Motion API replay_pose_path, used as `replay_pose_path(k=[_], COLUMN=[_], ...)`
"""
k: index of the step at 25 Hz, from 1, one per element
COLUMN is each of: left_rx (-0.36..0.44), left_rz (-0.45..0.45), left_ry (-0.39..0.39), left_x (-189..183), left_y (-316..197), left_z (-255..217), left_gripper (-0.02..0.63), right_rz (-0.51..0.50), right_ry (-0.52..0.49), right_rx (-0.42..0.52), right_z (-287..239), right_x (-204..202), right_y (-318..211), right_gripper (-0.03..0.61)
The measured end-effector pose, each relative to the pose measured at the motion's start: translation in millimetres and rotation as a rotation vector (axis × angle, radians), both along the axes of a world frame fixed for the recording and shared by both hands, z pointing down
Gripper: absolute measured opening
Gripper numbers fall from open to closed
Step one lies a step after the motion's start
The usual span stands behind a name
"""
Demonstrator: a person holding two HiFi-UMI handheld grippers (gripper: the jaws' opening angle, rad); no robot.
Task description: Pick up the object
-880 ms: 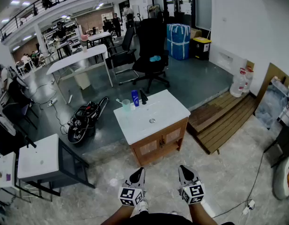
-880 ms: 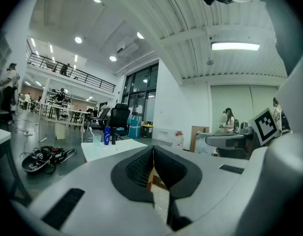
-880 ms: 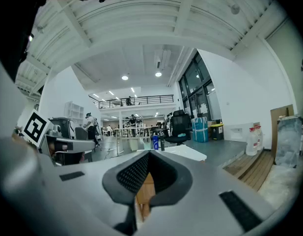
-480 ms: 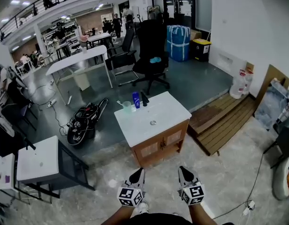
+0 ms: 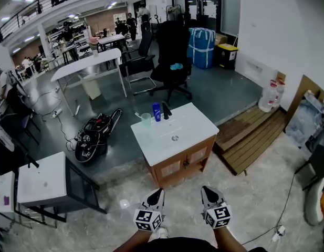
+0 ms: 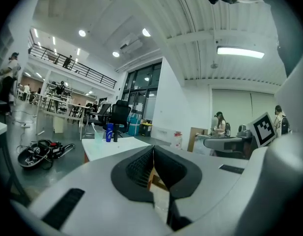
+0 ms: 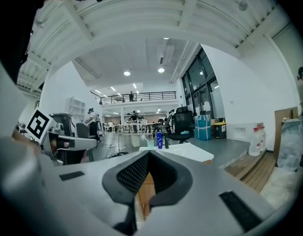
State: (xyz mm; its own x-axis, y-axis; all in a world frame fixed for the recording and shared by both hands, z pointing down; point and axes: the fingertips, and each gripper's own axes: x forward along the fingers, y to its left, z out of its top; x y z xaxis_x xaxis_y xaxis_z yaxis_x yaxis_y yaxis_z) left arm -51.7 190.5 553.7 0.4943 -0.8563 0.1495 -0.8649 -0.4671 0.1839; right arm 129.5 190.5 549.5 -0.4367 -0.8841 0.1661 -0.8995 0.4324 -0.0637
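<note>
Since nothing lies within reach, the left gripper (image 5: 155, 194) is held low, its jaws pressed together on nothing. A clear cup (image 5: 146, 119) and a blue bottle (image 5: 156, 111), either possibly the object meant, are set well ahead at the far left corner of the cabinet top (image 5: 190, 127). The right gripper (image 5: 208, 192) is likewise carried closed and empty. That corner grouping is laid out only in the head view. The meeting pads are shown only in the gripper views.
</note>
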Motion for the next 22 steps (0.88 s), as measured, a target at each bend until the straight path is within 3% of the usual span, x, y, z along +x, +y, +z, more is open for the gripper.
replay_pose_path(k=[10, 22], left_rx=[0.010, -0.008], left_rz=[0.095, 0.077], left_ry=[-0.005, 0.003], left_x=[-38.4, -52.7], left_y=[-19.6, -43.8], left_z=[2.1, 12.3], left_gripper=[0.021, 0.021], right_rz=[0.046, 0.012], right_ry=[0.026, 0.038], right_rx=[-0.001, -0.002], right_z=[1.6, 11.5], right_x=[-47.8, -76.8], right_y=[-16.4, -31.3], right_gripper=[0.017, 0.017])
